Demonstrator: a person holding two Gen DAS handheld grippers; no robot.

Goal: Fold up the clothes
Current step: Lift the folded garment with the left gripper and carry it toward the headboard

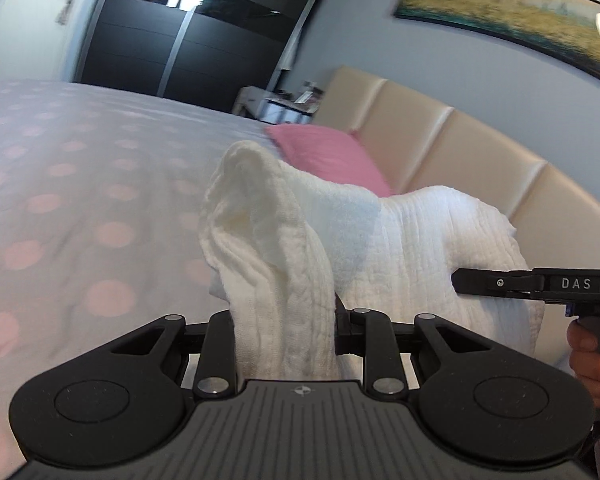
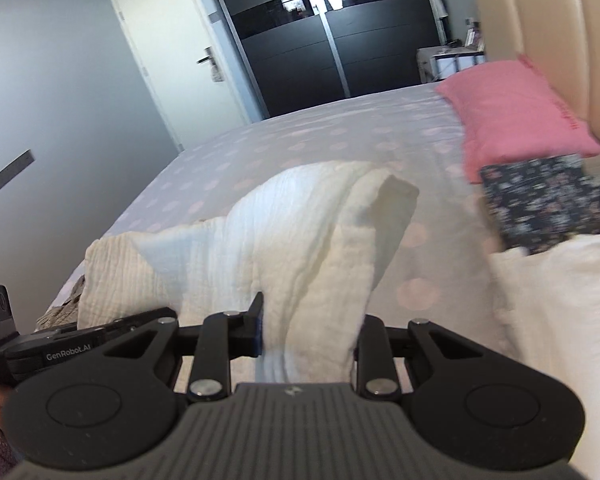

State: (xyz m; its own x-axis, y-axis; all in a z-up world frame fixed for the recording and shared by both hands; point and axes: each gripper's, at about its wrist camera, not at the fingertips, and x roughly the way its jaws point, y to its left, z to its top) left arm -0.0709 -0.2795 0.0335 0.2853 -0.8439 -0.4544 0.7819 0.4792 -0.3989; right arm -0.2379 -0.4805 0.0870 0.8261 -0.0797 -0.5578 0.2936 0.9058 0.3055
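Observation:
A white crinkled garment (image 1: pixel 340 232) is held up above the bed between both grippers. My left gripper (image 1: pixel 284 332) is shut on a bunched edge of it, and the cloth rises from the jaws and drapes away to the right. In the left wrist view the right gripper (image 1: pixel 512 284) shows at the right edge, side-on, against the same cloth, with a hand (image 1: pixel 592 360) under it. My right gripper (image 2: pixel 310 332) is shut on another bunched edge of the white garment (image 2: pixel 300 240). The left gripper's body (image 2: pixel 60 344) sits at the lower left there.
The bed (image 1: pixel 80 200) has a pale cover with pink dots. A pink pillow (image 2: pixel 516 112) leans on the beige padded headboard (image 1: pixel 460 152). A folded dark floral cloth (image 2: pixel 548 204) and a white pile (image 2: pixel 560 300) lie at the right. A dark wardrobe (image 2: pixel 320 40) and a door (image 2: pixel 180 60) stand behind.

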